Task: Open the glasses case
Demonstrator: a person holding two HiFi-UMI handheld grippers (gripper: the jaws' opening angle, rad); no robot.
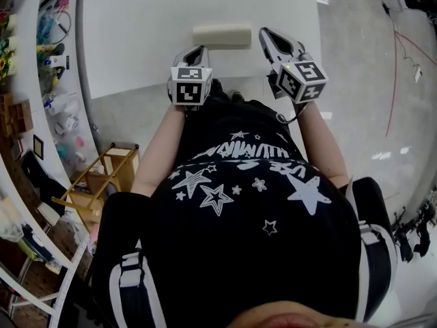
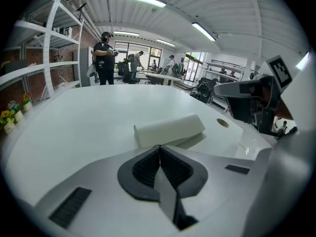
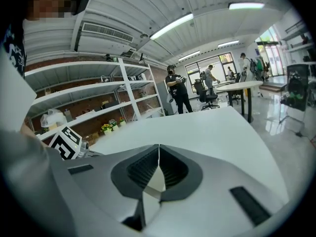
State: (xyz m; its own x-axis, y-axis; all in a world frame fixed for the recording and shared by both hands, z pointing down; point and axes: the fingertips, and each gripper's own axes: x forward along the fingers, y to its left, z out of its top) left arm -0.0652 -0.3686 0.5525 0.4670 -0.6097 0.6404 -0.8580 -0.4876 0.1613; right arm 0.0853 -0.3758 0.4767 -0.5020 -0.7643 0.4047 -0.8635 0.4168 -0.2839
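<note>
A person's star-printed black shirt point(image 1: 239, 203) fills the head view's foreground. Beyond it the left gripper point(image 1: 198, 52) sits just short of the cream glasses case point(image 1: 222, 35), which lies shut on the white table point(image 1: 136, 33). The right gripper point(image 1: 268, 37) is just beside the case's right end. The left gripper view shows its jaws pressed together and empty, the case just ahead. The right gripper view shows jaws likewise pressed together, with the case out of sight. A clean opening likely needs one claw pinning the base while the other catches the lid's edge.
</note>
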